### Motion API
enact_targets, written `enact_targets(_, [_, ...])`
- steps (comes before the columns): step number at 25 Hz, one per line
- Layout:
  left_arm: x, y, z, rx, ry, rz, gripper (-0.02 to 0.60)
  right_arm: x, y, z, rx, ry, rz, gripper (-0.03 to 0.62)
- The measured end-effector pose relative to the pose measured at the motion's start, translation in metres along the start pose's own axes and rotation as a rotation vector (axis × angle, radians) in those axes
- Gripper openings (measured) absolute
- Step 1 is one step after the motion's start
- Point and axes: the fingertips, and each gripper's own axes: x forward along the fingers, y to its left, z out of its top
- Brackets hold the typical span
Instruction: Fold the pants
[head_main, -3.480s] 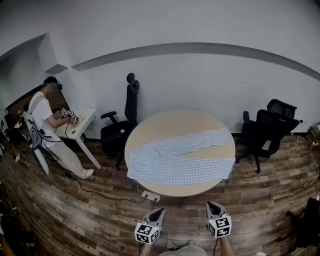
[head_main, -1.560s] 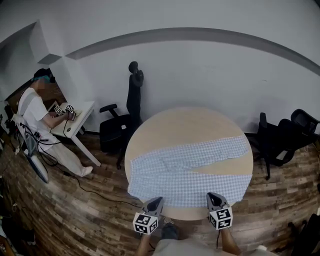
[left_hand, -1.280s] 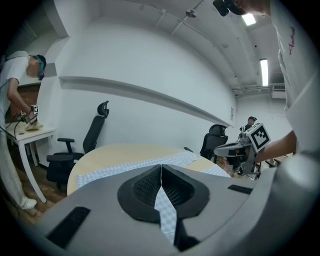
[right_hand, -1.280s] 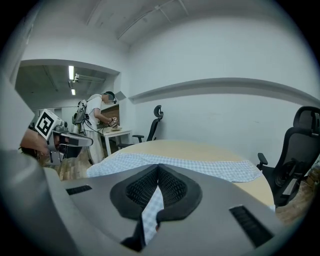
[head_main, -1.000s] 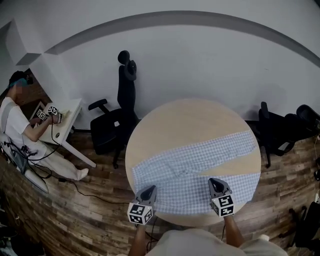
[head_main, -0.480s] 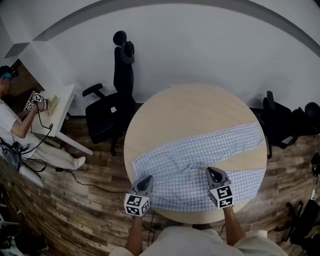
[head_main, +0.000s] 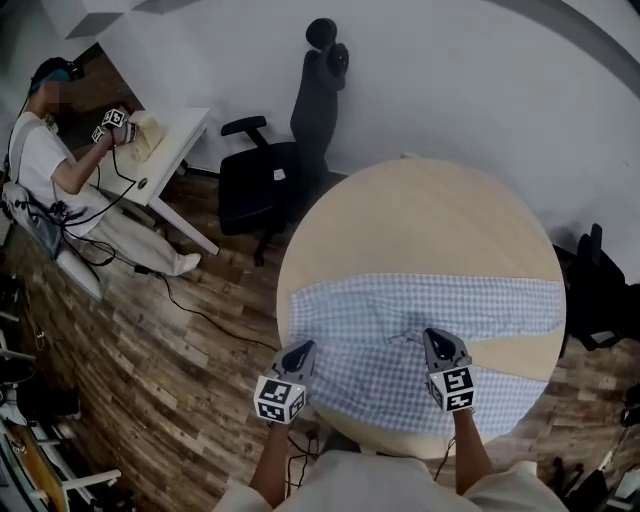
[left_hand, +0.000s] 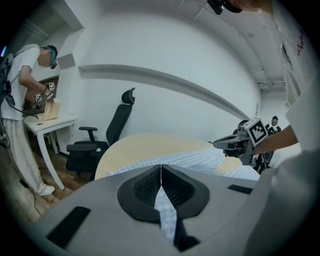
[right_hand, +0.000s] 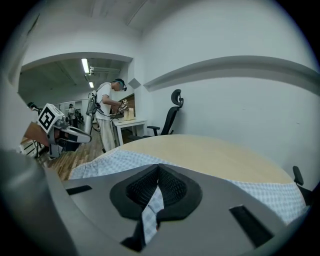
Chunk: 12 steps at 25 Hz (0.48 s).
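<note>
Blue-and-white checked pants (head_main: 480, 300) lie spread flat across the near half of a round wooden table (head_main: 420, 220), both legs reaching to the right. My left gripper (head_main: 302, 347) hovers at the pants' near left corner, jaws shut with nothing in them. My right gripper (head_main: 436, 334) hangs over the middle of the pants near the crotch, also shut and empty. In the left gripper view the closed tips (left_hand: 161, 165) point across the cloth (left_hand: 200, 159), with the right gripper (left_hand: 235, 144) to the right. The right gripper view shows its closed tips (right_hand: 158, 165) above the cloth (right_hand: 115, 160).
A black office chair (head_main: 270, 185) stands just left of the table's far side. Another dark chair (head_main: 600, 290) is at the right edge. A person (head_main: 60, 150) works at a white desk (head_main: 165, 150) at the far left. A cable (head_main: 200, 310) trails over the wooden floor.
Both grippers have come forward and down from the table's near edge to above the pants. The head view has swung, so the pants now run level across the picture.
</note>
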Motion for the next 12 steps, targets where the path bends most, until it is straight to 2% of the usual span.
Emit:
enact_targets(5, [0.021, 0.028, -0.007, 0.038, 0.048, 0.025, 0.032, 0.040, -0.018, -0.006, -0.085, 0.049, 0.061, 0.028])
enact_targets(12, [0.073, 0.086, 0.009, 0.110, 0.104, 0.033, 0.032, 0.096, -0.056, -0.008, -0.116, 0.109, 0.103, 0.028])
